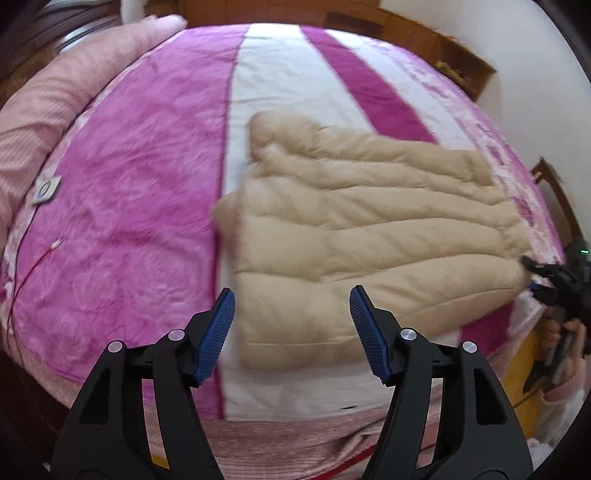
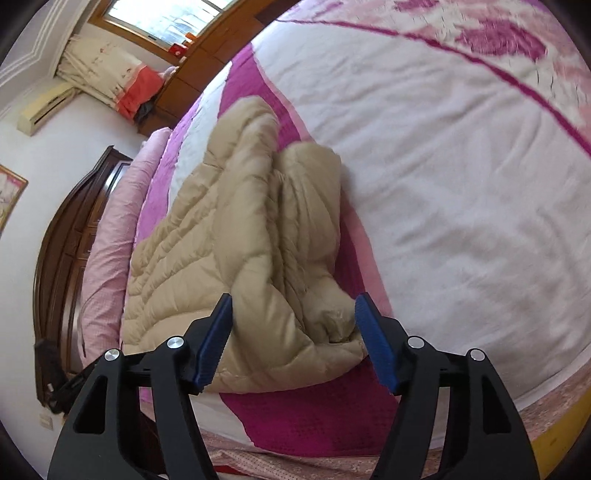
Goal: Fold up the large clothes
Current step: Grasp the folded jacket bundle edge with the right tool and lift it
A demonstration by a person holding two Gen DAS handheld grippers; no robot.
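Observation:
A beige quilted puffer jacket (image 1: 369, 236) lies flat on the bed, partly folded, with a sleeve end sticking out at its left side. My left gripper (image 1: 291, 332) is open and empty, hovering above the jacket's near edge. In the right wrist view the jacket (image 2: 236, 258) runs away from me with a bunched sleeve on its right. My right gripper (image 2: 293, 339) is open, its jaws standing on either side of the jacket's near corner without closing on it. The right gripper also shows in the left wrist view (image 1: 543, 277) at the jacket's right corner.
The bed is covered by a pink, magenta and white blanket (image 1: 129, 166). A pink quilt (image 1: 55, 103) is rolled along the left side. A charger with a red cable (image 1: 44, 190) lies on the blanket. A wooden headboard (image 2: 66, 236) and window (image 2: 162, 18) stand beyond.

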